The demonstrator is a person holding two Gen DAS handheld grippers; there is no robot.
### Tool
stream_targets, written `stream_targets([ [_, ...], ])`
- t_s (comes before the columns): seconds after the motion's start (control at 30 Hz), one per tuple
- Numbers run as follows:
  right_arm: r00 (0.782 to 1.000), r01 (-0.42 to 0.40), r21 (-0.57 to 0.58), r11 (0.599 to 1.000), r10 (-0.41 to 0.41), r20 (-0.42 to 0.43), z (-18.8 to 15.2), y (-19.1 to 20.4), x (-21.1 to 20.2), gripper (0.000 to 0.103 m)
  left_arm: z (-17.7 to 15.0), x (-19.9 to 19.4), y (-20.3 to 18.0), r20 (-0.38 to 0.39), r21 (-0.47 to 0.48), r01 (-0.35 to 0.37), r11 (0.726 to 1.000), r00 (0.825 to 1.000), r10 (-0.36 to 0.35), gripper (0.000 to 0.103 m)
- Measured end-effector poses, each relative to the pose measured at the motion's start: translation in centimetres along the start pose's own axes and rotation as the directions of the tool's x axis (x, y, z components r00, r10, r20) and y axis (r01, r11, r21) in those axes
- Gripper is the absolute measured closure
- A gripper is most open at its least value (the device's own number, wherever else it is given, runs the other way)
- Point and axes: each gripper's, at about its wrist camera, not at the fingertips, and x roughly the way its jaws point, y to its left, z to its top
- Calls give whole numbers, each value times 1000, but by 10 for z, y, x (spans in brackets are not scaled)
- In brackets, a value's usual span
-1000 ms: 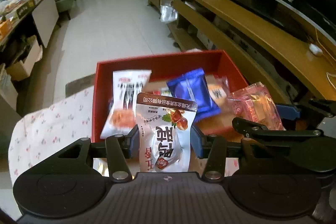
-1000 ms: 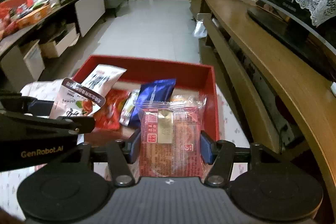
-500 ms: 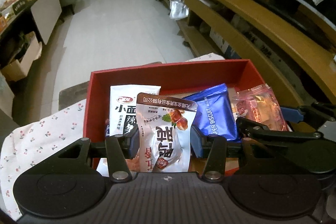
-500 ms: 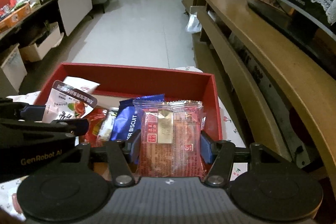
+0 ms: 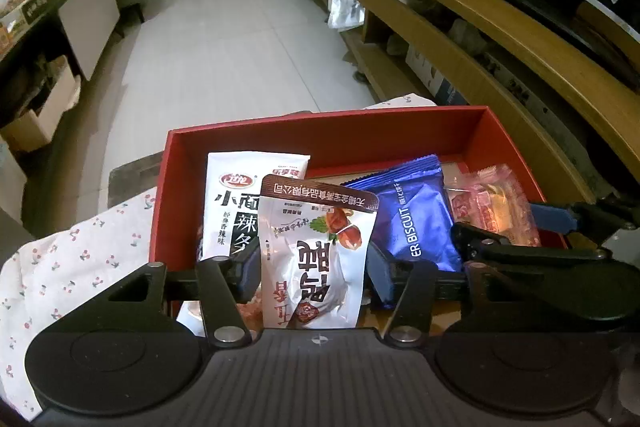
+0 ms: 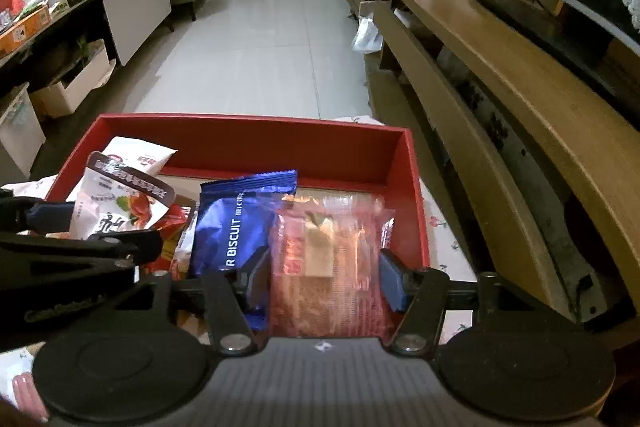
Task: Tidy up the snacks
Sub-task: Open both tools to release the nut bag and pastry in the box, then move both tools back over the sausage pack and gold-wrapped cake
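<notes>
Both grippers are parked right over the near edge of the red box [image 5: 320, 131], each carrying one packet, which makes sense if the plan is to drop snacks in side by side.

The left gripper [image 5: 314, 269] has the white date-snack pouch [image 5: 316, 255] standing between its blue pads [image 5: 250, 269], top edge tipped toward the box's far wall. Its jaws are opening right now, and there's already a sliver of gap on the right pad, so I'd call it let go rather than gripped. The pouch is over the near-left part of the box, partly covering the white spicy-strip packet [image 5: 236, 203] lying along the left wall.

The right gripper [image 6: 324, 277] is clamped on the clear pink pastry packet [image 6: 328, 259], pads snug on both sides, hanging over the near-right corner of the box. Held flat-on like that, it should lie down neatly next to the blue wafer biscuit pack [image 6: 236, 223], which sits in the middle, leaning on the stuff to its left.

The far strip of the box floor is bare. The box sits on a cherry-print cloth [image 5: 76, 259].

My guess: the left packet settles first, then the right one gets released.
</notes>
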Motion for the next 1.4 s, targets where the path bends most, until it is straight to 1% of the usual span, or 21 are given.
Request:
stream_targets([
  [0.23, 1000, -6, 16, 1000, 6, 18, 2, -5, -7, 35, 3, -7, 2, 14, -13, 7, 1000, 1000, -6, 34],
  [0.47, 999, -9, 24, 1000, 7, 52, 1, -4, -23, 33, 0, -21, 4, 32, -8, 16, 1000, 999, -16, 27],
  [0.63, 995, -23, -4, 1000, 23, 101, -1, 8, -46, 32, -10, -42, 12, 44, -1, 13, 1000, 999, -13, 26],
  [0.8, 991, -58, -57, 997, 64, 121, -9, 28, -68, 31, -28, -62, 30, 34, -18, 15, 1000, 999, -14, 25],
  [0.93, 988, -110, -94, 990, 119, 101, -21, 48, -79, 31, -47, -72, 49, 11, -44, 10, 999, 1000, -10, 25],
  [1.1, 986, -147, -129, 981, 155, 58, -36, 68, -83, 31, -69, -75, 67, -31, -58, -1, 998, 1000, -1, 25],
  [1.2, 983, -168, -142, 975, 176, 45, -43, 75, -87, 31, -82, -73, 73, -60, -47, 11, 999, 998, -14, 24],
  [1.3, 984, -172, -155, 973, 178, 25, -49, 82, -88, 31, -95, -71, 78, -89, -31, 27, 999, 996, -30, 23],
  [1.4, 980, -198, -154, 968, 198, -13, -56, 86, -85, 31, -110, -67, 81, -125, -16, 54, 998, 991, -56, 22],
])
